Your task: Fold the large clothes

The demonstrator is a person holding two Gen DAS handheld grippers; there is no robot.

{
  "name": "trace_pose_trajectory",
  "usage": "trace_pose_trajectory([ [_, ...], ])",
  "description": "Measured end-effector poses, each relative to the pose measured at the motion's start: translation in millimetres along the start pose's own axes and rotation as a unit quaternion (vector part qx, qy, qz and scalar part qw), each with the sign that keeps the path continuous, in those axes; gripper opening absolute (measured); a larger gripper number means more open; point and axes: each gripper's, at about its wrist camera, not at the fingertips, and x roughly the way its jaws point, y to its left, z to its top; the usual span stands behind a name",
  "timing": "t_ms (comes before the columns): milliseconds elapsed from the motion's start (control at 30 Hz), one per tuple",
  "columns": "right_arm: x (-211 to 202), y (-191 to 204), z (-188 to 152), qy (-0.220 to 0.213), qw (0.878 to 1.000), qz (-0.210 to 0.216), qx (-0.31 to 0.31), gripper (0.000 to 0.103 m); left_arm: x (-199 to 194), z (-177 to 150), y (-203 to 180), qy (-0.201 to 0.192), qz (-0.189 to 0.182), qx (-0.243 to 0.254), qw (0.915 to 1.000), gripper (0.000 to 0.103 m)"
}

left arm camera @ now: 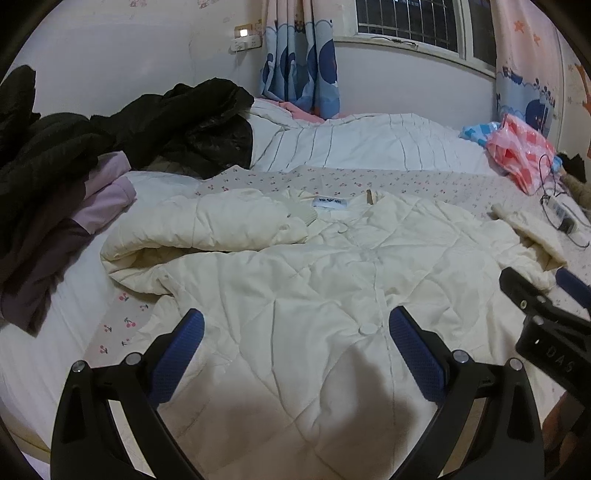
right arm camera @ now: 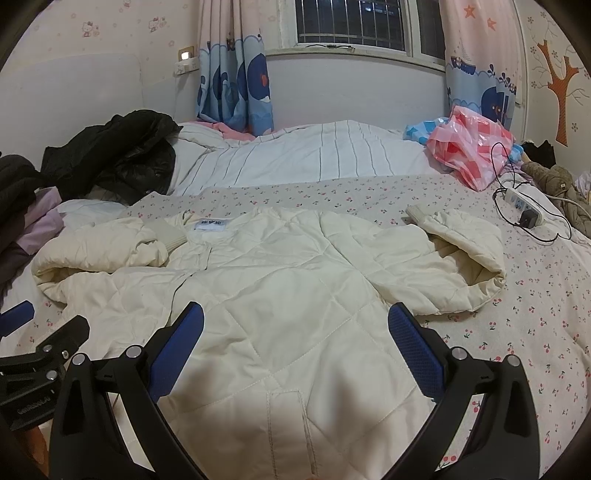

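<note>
Left wrist view: the left gripper (left arm camera: pixel 295 332) is seen with its blue-padded fingers (left arm camera: pixel 183 354) spread wide, nothing held between them. Directly beneath and ahead of it a cream quilted padded jacket (left arm camera: pixel 295 266) is spread front-up on the cherry-print bedsheet (left arm camera: pixel 369 181), its button placket running forward between the fingers toward the collar label (left arm camera: pixel 328 201). Ahead and to the left, one sleeve (left arm camera: pixel 207 221) is folded across the chest, its ribbed cuff lying just beside the label. To the right, the other gripper's black body is seen at the frame edge. Further left, a heap of dark and lilac clothes (left arm camera: pixel 74 177) is piled beside the jacket.

In the right wrist view, the right gripper (right arm camera: pixel 295 332) is likewise held wide apart and empty, above the jacket's lower front, where a stitched pocket outline (right arm camera: pixel 288 424) is visible. Ahead and to the right, the second sleeve (right arm camera: pixel 454 254) is bent outward on the sheet, its cuff pointing away. Beyond it, a white power strip with a black cable (right arm camera: pixel 524 206) and a pink-and-red plastic bag (right arm camera: pixel 469 151) are found. Far ahead, a striped white duvet (right arm camera: pixel 314 155), whale-print blue curtains (right arm camera: pixel 236 85) and a barred window (right arm camera: pixel 351 22) are seen.
</note>
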Motion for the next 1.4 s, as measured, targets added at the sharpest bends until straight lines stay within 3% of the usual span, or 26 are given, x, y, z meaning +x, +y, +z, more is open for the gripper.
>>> trace_pose_trajectory([
  [300, -1, -1, 0, -0.001, 1.000, 0.000, 0.000, 0.097, 6, 0, 5, 0.024, -0.006, -0.010, 0.9996, 0.096],
  [500, -1, -1, 0, -0.001, 1.000, 0.000, 0.000, 0.097, -4, 2, 3, -0.003, -0.009, -0.006, 0.9999, 0.096],
  [1400, 1, 0, -1, 0.000, 1.000, 0.004, -0.002, 0.097, -13, 6, 2, -0.027, -0.002, -0.008, 0.9996, 0.096],
])
